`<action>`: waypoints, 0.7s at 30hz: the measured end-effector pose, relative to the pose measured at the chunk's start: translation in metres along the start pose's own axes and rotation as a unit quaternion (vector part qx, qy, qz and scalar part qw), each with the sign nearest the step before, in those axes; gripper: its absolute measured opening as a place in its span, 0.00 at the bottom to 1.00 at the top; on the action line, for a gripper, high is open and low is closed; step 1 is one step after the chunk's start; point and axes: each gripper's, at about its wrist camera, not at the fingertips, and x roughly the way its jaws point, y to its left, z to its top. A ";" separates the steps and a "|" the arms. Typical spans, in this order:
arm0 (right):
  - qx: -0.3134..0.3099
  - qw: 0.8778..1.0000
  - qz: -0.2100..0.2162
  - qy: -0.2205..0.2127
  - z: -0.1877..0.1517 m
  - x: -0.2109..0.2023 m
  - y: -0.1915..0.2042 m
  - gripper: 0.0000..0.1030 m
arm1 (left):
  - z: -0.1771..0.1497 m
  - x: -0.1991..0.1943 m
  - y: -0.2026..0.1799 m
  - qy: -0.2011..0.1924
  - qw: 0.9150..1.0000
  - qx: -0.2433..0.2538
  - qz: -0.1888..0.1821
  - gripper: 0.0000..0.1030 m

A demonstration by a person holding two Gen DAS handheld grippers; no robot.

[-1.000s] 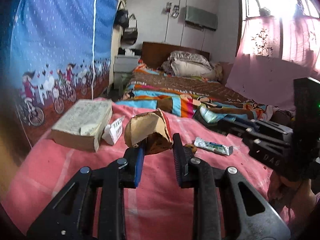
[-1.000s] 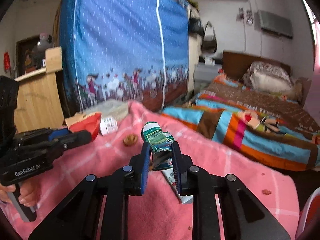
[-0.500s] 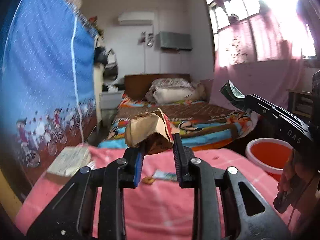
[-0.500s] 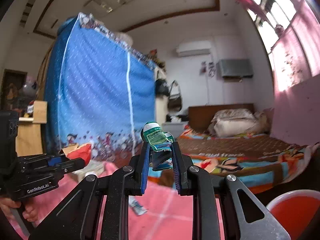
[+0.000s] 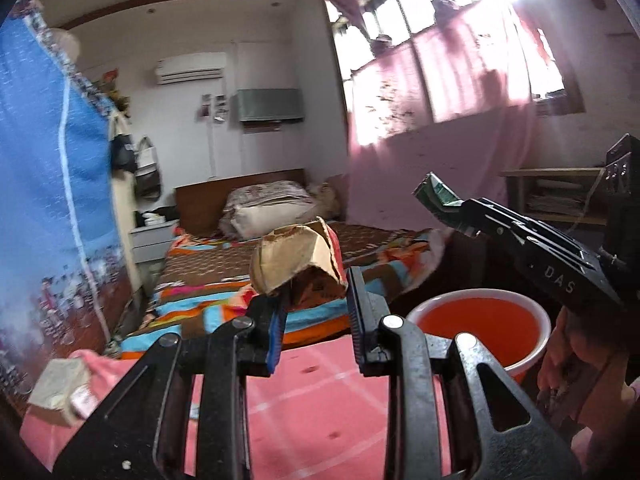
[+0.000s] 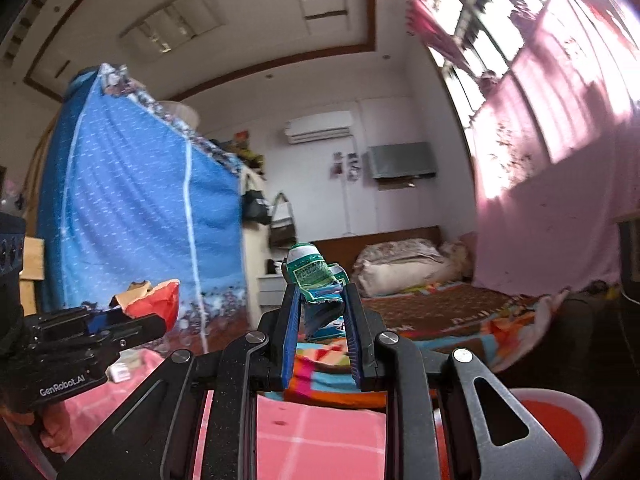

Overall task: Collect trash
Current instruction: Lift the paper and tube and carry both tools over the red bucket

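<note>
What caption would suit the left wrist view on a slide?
Left hand-held gripper holds crumpled brown paper above the pink bedspread, near a red bucket.

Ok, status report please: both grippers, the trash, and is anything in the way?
Left gripper shut on crumpled cardboard. Right gripper shut on green wrapper. Red bucket lies ahead, nothing in the way.

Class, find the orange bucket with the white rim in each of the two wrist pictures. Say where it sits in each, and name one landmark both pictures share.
Left wrist view: the orange bucket sits lower right, beyond the pink cloth, under the right gripper.
Right wrist view: the orange bucket is in the bottom right corner, partly behind the gripper's frame.
Shared landmark: the white air conditioner high on the far wall.
</note>
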 end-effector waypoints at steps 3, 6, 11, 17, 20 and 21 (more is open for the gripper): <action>0.017 1.000 -0.015 0.006 -0.001 -0.008 -0.026 0.19 | 0.004 0.012 -0.022 0.002 1.000 0.009 -0.024 0.34; 0.022 0.999 -0.034 0.010 -0.003 -0.014 -0.043 0.19 | 0.007 0.023 -0.043 0.006 0.999 0.010 -0.045 0.35; 0.029 0.997 -0.070 0.018 -0.005 -0.024 -0.068 0.19 | 0.007 0.046 -0.073 0.027 0.996 -0.002 -0.080 0.35; 0.046 0.992 -0.105 0.045 -0.011 -0.028 -0.096 0.19 | 0.003 0.074 -0.098 0.066 0.991 -0.022 -0.117 0.36; 0.050 0.990 -0.120 0.058 -0.014 -0.029 -0.106 0.19 | 0.000 0.087 -0.108 0.090 0.987 -0.027 -0.132 0.36; 0.051 0.989 -0.123 0.062 -0.016 -0.029 -0.109 0.19 | -0.002 0.091 -0.112 0.098 0.985 -0.029 -0.137 0.36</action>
